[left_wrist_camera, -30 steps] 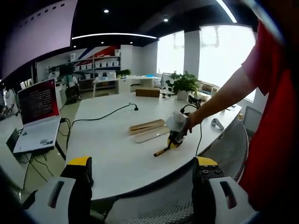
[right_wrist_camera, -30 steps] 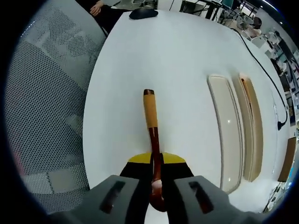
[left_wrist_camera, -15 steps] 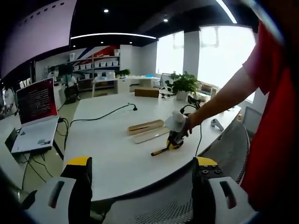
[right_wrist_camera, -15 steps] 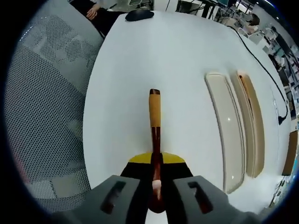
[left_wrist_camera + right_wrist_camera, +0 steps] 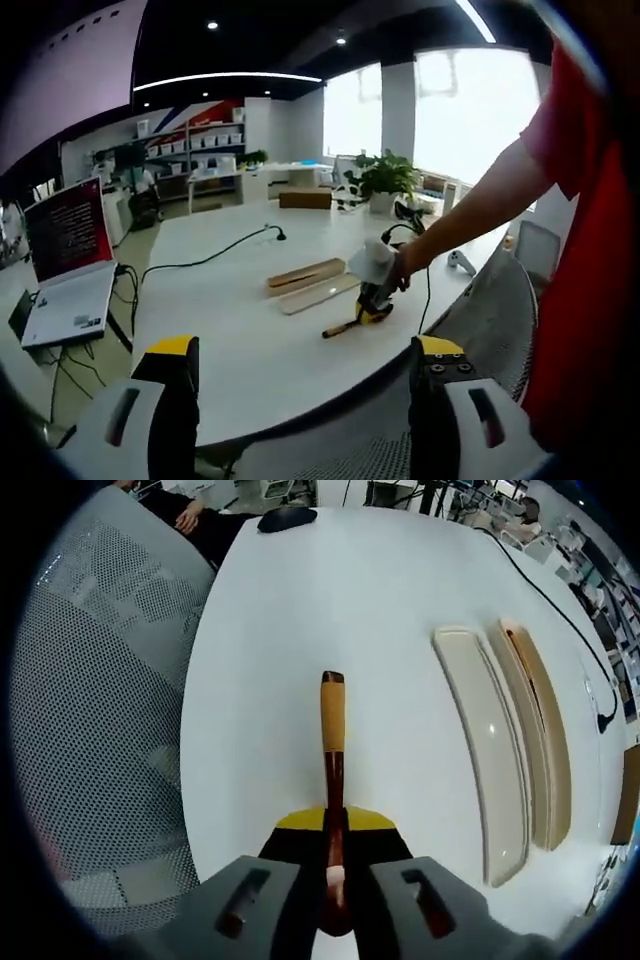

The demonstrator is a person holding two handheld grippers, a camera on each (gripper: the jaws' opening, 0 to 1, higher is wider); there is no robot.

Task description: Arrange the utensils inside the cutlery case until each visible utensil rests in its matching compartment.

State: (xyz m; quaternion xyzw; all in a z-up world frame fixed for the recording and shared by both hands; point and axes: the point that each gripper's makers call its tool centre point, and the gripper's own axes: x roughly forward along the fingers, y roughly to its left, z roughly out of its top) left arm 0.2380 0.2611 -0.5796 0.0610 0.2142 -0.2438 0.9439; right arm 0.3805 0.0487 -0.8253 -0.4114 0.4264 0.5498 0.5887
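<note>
I see the slim utensil with a dark reddish-brown shaft and an orange-yellow end (image 5: 332, 742) clamped between my right gripper (image 5: 332, 875) jaws, pointing straight ahead above the round white table (image 5: 400, 630). Just to its right on the table lie the long cream-coloured lid (image 5: 487, 750) and, beside it, the long tan wooden cutlery case (image 5: 545, 730). From the left gripper view, my left gripper (image 5: 300, 375) hangs back off the table edge, jaws spread wide with nothing between them; a grey mesh chair back (image 5: 100, 680) stands beside the table

Utensil (image 5: 332, 742) beside open case (image 5: 490, 770)
</note>
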